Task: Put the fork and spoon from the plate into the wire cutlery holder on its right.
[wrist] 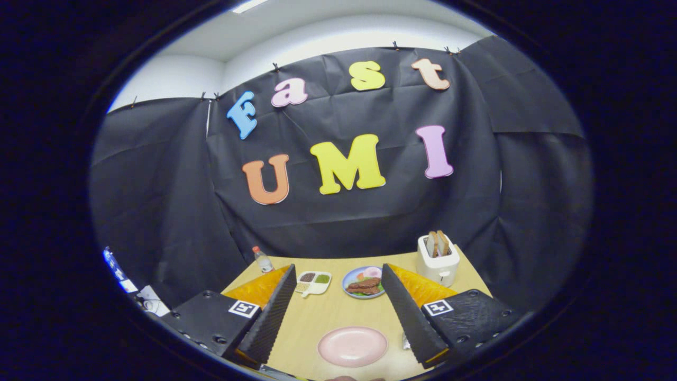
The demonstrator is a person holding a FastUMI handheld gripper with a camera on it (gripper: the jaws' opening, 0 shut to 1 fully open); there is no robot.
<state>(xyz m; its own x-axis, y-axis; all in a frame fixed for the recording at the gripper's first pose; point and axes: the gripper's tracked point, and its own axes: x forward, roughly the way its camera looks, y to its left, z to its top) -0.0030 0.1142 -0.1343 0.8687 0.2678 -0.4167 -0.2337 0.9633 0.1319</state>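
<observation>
With fingers spread wide, tongs (pixel 338 301) hover | pink plate (pixel 353 346) between them

Surface: a light wooden table (pixel 322 317).
Near end: an empty pink plate (pixel 353 346), lying between the fingers.
Middle: a blue plate of food (pixel 363 282); just beside it, a white divided dish (pixel 313 282) holding portions of dark and green food.
Far corners: a small bottle (pixel 262 259) on one side, a white toaster (pixel 438 259) with bread slices on the other.
</observation>
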